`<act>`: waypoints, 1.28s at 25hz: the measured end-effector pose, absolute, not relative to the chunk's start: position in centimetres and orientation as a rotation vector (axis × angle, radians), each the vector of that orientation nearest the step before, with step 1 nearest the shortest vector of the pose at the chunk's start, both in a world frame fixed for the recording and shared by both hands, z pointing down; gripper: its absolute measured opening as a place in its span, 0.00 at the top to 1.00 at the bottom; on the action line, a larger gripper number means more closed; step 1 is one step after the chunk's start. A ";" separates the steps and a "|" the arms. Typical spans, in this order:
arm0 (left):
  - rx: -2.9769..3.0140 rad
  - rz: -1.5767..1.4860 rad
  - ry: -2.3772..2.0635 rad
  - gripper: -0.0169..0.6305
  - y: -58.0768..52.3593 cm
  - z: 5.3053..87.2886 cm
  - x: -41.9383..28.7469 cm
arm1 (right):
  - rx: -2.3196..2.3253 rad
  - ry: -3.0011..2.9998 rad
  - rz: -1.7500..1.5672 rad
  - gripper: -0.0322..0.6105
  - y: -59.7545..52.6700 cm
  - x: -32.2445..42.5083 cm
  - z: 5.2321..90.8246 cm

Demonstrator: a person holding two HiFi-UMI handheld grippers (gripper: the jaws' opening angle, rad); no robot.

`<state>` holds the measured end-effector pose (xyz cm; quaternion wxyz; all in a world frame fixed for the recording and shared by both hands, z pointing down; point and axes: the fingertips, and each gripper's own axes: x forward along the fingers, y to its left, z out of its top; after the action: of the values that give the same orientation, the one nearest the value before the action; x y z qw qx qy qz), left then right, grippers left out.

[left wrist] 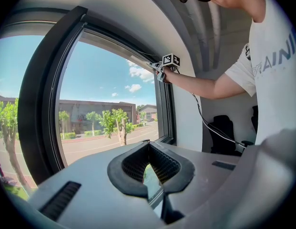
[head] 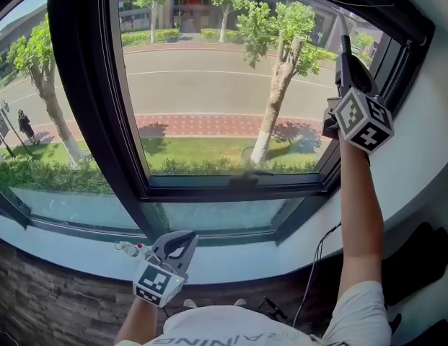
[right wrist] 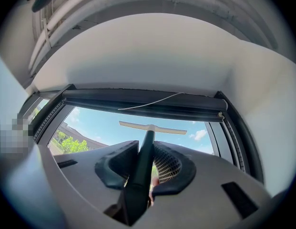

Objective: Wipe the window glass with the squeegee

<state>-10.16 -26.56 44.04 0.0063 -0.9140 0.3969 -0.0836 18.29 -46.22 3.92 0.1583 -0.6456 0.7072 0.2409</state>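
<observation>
**Squeegee up top, right side, blade lying crosswise**

Squeegee [right wrist: 152,127] was clamped in the right gripper [right wrist: 143,165]. Both jaws were pressed onto the dark handle, which ran straight out toward 12 o'clock in the right gripper view. The pale blade crossed the handle's far end, its long axis lying 9 to 3 o'clock, just beneath the dark upper frame. Whether the blade was actually touching the window glass [right wrist: 95,123], no view settled.

In the head view the right gripper [head: 347,74] was raised on an outstretched arm at about 2 o'clock. It sat at the right edge of the window glass [head: 209,85], with the squeegee [head: 344,43] poking up beyond it. That put nearly all the glass off toward 9 o'clock and down toward 6 from the blade. By my reckoning the coming stroke would have to run one of those ways, with the blade kept square to its travel.

The left gripper [head: 177,242] waited low at 6 o'clock, near the sill and well apart from the tool. Its jaws were drawn nearly together with only a slit between them, holding nothing [left wrist: 150,171]. The right arm was far nearer the work.
</observation>
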 end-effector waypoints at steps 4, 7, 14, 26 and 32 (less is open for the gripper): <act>-2.861 -0.256 1.239 0.95 -26.6 44.1 -9.9 | -1.851 2.036 0.671 0.79 -46.1 18.2 5.7; -2.863 -0.255 1.239 0.95 -26.6 44.1 -9.8 | -1.858 2.048 0.656 0.79 -46.0 18.2 7.3; -2.867 -0.247 1.245 0.95 -26.3 44.0 -9.4 | -1.888 2.075 0.642 0.79 -45.6 18.3 11.1; -2.880 -0.244 1.238 0.95 -26.0 44.2 -8.6 | -1.943 2.133 0.595 0.79 -45.1 18.1 18.4; -2.887 -0.252 1.228 0.95 -25.7 44.5 -8.2 | -1.969 2.164 0.540 0.79 -44.7 18.2 22.2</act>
<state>-8.19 -25.72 44.53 -0.0032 -0.9172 0.3902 -0.0800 18.20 -44.75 22.15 0.0830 -0.6595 0.7248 0.1809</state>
